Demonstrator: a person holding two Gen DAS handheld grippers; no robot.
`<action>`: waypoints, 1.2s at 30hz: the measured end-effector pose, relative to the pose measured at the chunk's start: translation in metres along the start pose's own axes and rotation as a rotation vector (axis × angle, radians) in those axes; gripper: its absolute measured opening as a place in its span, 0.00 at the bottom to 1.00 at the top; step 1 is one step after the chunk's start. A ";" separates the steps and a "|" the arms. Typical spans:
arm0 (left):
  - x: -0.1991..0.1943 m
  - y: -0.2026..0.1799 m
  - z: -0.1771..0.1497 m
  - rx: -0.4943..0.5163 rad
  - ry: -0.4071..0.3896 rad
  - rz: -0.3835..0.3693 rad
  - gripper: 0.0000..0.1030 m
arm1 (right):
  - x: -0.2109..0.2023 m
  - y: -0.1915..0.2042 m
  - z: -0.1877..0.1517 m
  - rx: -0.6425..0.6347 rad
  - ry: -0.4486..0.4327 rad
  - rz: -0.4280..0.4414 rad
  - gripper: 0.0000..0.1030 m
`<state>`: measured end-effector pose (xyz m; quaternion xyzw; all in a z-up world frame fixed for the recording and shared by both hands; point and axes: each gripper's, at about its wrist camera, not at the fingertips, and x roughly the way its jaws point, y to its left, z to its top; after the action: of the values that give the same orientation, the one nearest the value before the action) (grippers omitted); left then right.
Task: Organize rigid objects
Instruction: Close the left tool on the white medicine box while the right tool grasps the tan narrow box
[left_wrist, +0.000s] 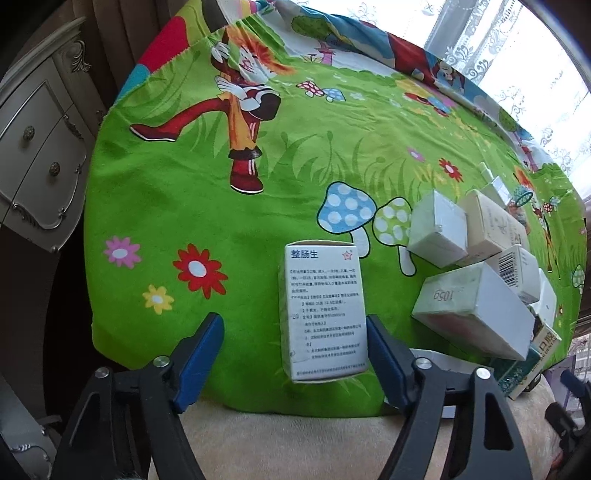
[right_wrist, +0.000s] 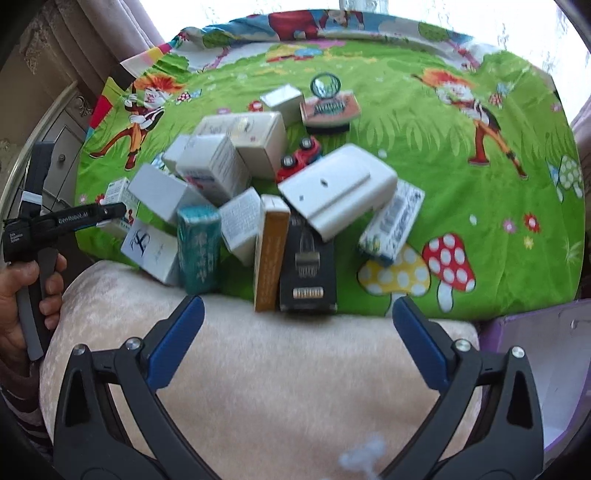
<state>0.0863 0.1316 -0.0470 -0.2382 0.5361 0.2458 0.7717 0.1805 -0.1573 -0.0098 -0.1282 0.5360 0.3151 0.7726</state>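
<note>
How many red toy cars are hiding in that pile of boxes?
1. The red toy car lies mid-pile with its wheels showing, between the cream box and the white plastic casing. More could be hidden under the boxes.

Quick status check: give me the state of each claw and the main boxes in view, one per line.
Left claw: open; right pad beside the box, left pad clear of it.
White printed cardboard medicine box: lying flat on the green cloth, between the left claw's pads.
Right claw: wide open, empty.
Yellow narrow cardboard box: standing on edge against the black box.
</note>
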 end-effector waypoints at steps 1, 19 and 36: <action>0.002 -0.002 0.001 0.008 0.003 0.002 0.67 | 0.001 0.002 0.003 -0.008 -0.007 -0.010 0.96; -0.027 0.006 -0.016 -0.011 -0.115 -0.014 0.40 | 0.021 0.020 0.026 -0.069 -0.030 0.036 0.21; -0.091 -0.049 -0.032 0.068 -0.256 -0.123 0.40 | -0.038 -0.016 0.014 0.056 -0.198 0.083 0.19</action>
<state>0.0668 0.0625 0.0344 -0.2111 0.4257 0.2079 0.8550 0.1921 -0.1752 0.0279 -0.0525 0.4705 0.3429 0.8114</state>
